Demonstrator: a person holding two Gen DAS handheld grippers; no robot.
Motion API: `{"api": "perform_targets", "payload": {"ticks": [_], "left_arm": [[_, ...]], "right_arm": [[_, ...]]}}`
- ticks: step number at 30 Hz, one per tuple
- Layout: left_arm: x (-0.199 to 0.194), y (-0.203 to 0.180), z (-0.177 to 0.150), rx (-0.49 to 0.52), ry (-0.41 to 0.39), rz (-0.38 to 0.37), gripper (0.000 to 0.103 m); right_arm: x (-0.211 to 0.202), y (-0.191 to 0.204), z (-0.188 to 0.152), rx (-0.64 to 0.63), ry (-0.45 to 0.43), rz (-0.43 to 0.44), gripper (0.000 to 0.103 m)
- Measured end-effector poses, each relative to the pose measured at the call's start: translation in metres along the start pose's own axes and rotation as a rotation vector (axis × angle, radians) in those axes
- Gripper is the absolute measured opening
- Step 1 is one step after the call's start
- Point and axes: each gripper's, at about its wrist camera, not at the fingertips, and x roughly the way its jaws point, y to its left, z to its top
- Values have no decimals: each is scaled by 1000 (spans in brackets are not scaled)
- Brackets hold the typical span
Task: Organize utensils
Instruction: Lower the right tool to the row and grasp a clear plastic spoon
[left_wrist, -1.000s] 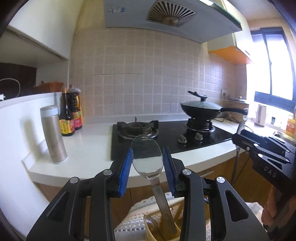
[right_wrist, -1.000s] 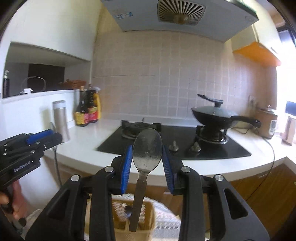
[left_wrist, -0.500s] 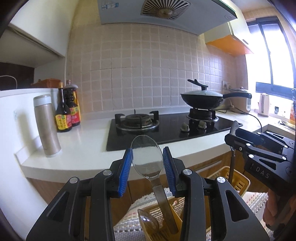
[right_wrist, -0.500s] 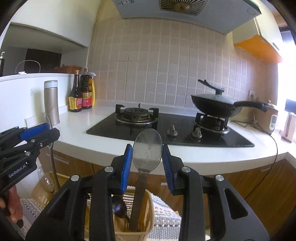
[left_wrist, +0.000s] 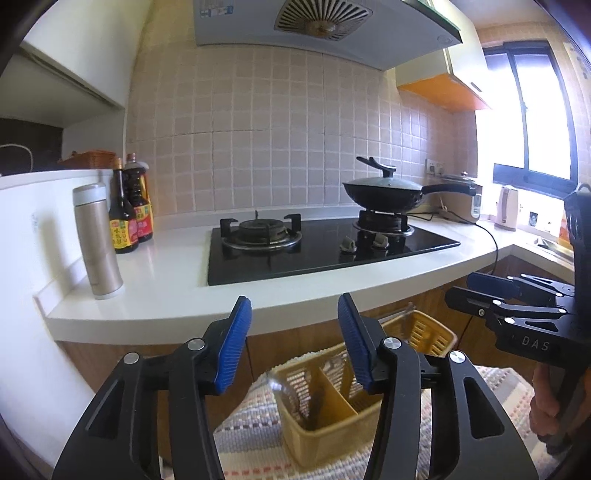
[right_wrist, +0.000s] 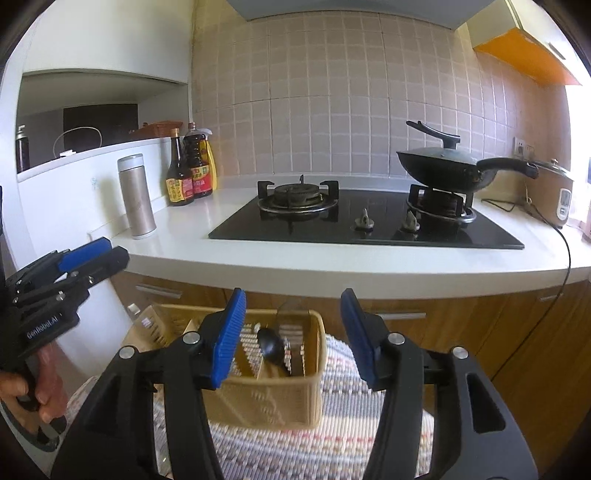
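My left gripper (left_wrist: 294, 332) is spreading, nothing between its blue pads. Below it, toward five o'clock, the yellow basket (left_wrist: 332, 435) sits on the woven mat (left_wrist: 251, 435), a clear spoon (left_wrist: 284, 387) blurred at its near-left compartment. My right gripper (right_wrist: 293, 328) is spreading too, empty; at six o'clock a dark spoon (right_wrist: 271, 349) lies inside that basket.

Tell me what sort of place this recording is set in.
A home kitchen, by the look of it: a gas stove set into a white counter, a lidded wok on one burner, a range hood above, sauce bottles by the tiled wall.
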Motion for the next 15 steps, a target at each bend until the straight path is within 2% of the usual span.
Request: {"api": "perform_targets", "payload": {"ticks": [5,8,14,15], "left_arm": [[-32,2,3,-14,-10,-8,52],[-45,3,1,-30,19,-22,53],[-46,1,-23,-50,181,-71,54],[-44,0,-30,-50,214,-79,54]], "right_arm": [[-24,6,-5,-8,57,5,50],[-32,14,-13,-17,136,11,50],[-27,31,-47,-40,357,51,49],[-25,33,-55,-44,392,56,47]]}}
